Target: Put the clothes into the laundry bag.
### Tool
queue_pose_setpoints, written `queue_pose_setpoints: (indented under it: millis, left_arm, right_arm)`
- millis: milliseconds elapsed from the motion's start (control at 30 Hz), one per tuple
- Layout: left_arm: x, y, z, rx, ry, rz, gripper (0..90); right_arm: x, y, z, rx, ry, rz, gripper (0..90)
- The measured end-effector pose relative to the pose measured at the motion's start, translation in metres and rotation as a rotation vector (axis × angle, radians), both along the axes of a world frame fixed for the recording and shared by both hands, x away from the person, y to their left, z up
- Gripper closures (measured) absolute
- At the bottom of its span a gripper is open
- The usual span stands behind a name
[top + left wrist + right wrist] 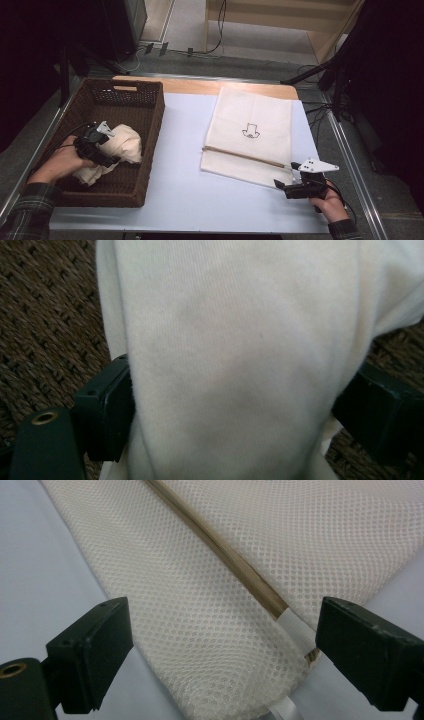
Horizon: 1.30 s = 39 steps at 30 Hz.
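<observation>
both jaws of your left gripper (111,159) clamp the cream cloth (121,145) inside the wicker basket (150,150) for lifting, while your right gripper (281,184) waits with jaws apart at the mesh bag (250,135) beside the basket.

basket (150,107): dark brown wicker, tight weave; lighter tan handle slot at far wall
cloth (122,142): cream/off-white, plain, fine rib knit seen close up
mesh bag (250,127): off-white, small honeycomb-hole mesh; small black line drawing near centre
zipper (225,547): tan/beige strip running across bag, white tab at the end
table (180,150): pale blue-grey top, plain; light wood edge at far side
left gripper (96,146): black body, grey plate
right gripper (280,184): black body, white-grey plate w/ dark dots
sleeve (25,210): dark plaid, green/grey w/ pale lines
</observation>
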<state>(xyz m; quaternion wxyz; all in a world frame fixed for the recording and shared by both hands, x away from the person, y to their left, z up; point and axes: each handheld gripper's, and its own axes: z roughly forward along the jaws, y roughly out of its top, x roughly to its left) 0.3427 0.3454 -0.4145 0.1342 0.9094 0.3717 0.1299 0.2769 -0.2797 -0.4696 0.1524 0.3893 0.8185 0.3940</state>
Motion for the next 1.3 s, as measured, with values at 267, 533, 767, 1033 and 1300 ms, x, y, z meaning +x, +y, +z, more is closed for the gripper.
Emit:
queue_pose_setpoints:
  millis: [267,533,767,1033,1300]
  left_arm:
    - [0.004,0.004,-0.007,0.020,0.039,0.021,9.9]
    - [0.005,0.004,-0.010,0.021,0.054,0.011,10.3]
    - [0.005,0.008,-0.006,0.002,0.071,0.015,26.6]
    - [0.005,0.013,0.003,-0.034,0.083,0.051,53.1]
    - [0.002,0.016,0.014,-0.092,0.054,0.050,57.9]
  right_arm:
    - [0.000,0.000,-0.001,-0.005,0.005,0.003,8.5]
    - [0.001,0.001,-0.001,-0.006,0.011,0.002,8.5]
    - [0.001,0.001,-0.001,-0.007,0.010,0.001,8.5]
    - [0.001,0.001,-0.001,-0.011,0.012,0.002,8.5]
    - [0.001,0.000,-0.001,-0.007,0.011,0.002,8.5]
